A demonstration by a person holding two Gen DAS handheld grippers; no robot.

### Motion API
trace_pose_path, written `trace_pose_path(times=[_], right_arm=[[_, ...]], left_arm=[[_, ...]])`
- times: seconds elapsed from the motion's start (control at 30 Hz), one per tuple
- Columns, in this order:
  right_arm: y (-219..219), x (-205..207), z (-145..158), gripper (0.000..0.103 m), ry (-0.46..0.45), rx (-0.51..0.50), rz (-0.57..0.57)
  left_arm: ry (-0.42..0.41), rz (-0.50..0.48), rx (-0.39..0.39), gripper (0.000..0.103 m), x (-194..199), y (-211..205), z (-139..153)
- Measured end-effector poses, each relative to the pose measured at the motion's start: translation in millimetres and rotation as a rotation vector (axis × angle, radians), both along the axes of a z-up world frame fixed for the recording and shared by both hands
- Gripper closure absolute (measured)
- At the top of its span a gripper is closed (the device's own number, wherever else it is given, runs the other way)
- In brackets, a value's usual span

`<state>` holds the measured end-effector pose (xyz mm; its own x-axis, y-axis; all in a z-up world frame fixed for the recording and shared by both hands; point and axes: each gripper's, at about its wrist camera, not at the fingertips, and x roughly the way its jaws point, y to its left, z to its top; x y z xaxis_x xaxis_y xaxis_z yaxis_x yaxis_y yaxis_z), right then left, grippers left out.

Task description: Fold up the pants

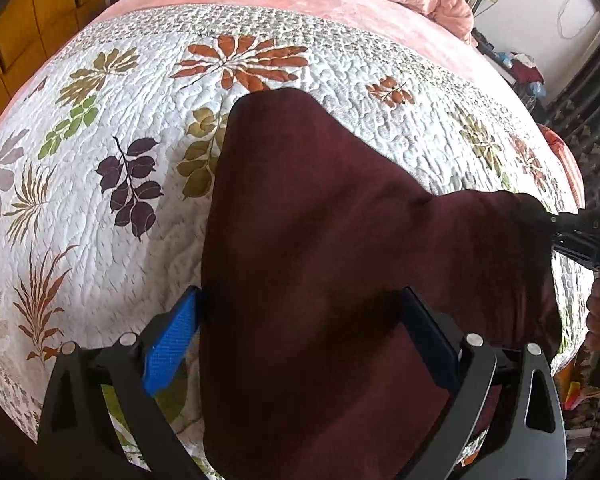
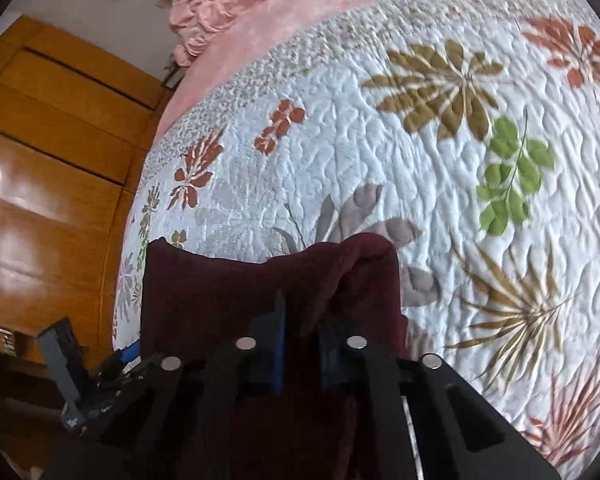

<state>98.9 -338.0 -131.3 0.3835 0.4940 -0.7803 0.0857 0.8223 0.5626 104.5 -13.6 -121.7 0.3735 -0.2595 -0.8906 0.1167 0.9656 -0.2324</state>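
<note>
A: Left wrist view. Where are the pants (image 1: 320, 260)?

B: Dark maroon, lying on the leaf-printed quilt (image 1: 112, 208) of the bed, with one end raised off it toward the right. My left gripper (image 1: 300, 340) straddles the near part of the cloth; its jaws stand wide apart, the blue pad (image 1: 172, 344) clear of the fabric on one side, so it grips nothing.

A: And the right gripper (image 2: 300, 344)?

B: Right wrist view: jaws closed on a bunched fold of the pants, which rises in a hump just ahead of the pads. The left view shows the same gripper at the frame's right edge, cloth pulled up to it.

A: How do I run this step well?

B: My judgement: close the left gripper on its edge before carrying the fold over, so both corners travel together. Keep the cloth taut between the two grippers, move them level and parallel, and lay edge onto edge. A one-sided pull would likely skew the fold.
</note>
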Motion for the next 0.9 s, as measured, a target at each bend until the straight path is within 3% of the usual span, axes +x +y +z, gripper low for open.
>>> trace_pose_path(times=[0.2, 0.27, 0.33, 0.43, 0.5, 0.6, 0.77, 0.83, 0.87, 0.9], right_arm=[[-6.3, -3.5, -20.6, 0.091, 0.033, 0.023, -0.047], [-4.6, -6.5, -9.6, 0.081, 0.016, 0.005, -0.024], [-7.6, -14.8, 2.2, 0.061, -0.003, -0.002, -0.022], [-13.9, -38.7, 19.1, 0.057, -0.035, 0.032, -0.007], [-16.3, -57.6, 25.2, 0.042, -0.038, 0.015, 0.003], [-18.4, -85.3, 23.2, 0.031, -0.003, -0.017, 0.022], [-7.7, -107.6, 6.8, 0.032, 0.065, -0.064, 0.056], [-0.7, -109.1, 3.2, 0.054, 0.067, -0.024, 0.075], [1.0, -109.0, 4.1, 0.056, 0.062, -0.031, 0.072], [3.7, -109.4, 6.5, 0.065, 0.052, -0.044, 0.082]], left_arm=[[0.036, 0.011, -0.028, 0.006, -2.5, 3.1, -10.8], [0.044, 0.016, -0.034, 0.006, -5.1, 5.0, -7.6], [0.026, 0.017, -0.05, 0.006, -11.5, 9.1, 1.0], [-0.025, 0.001, -0.088, 0.006, -27.1, 14.3, 20.3], [-0.076, -0.011, -0.104, 0.006, -39.7, 15.7, 35.4], [-0.124, -0.018, -0.125, 0.006, -53.9, 16.0, 51.4], [-0.141, 0.004, -0.127, 0.006, -61.6, 14.8, 62.5], [-0.15, 0.01, -0.117, 0.006, -64.4, 14.5, 66.3], [-0.155, 0.012, -0.11, 0.006, -64.5, 15.1, 68.1], [-0.165, 0.015, -0.095, 0.006, -65.8, 14.6, 70.4]])
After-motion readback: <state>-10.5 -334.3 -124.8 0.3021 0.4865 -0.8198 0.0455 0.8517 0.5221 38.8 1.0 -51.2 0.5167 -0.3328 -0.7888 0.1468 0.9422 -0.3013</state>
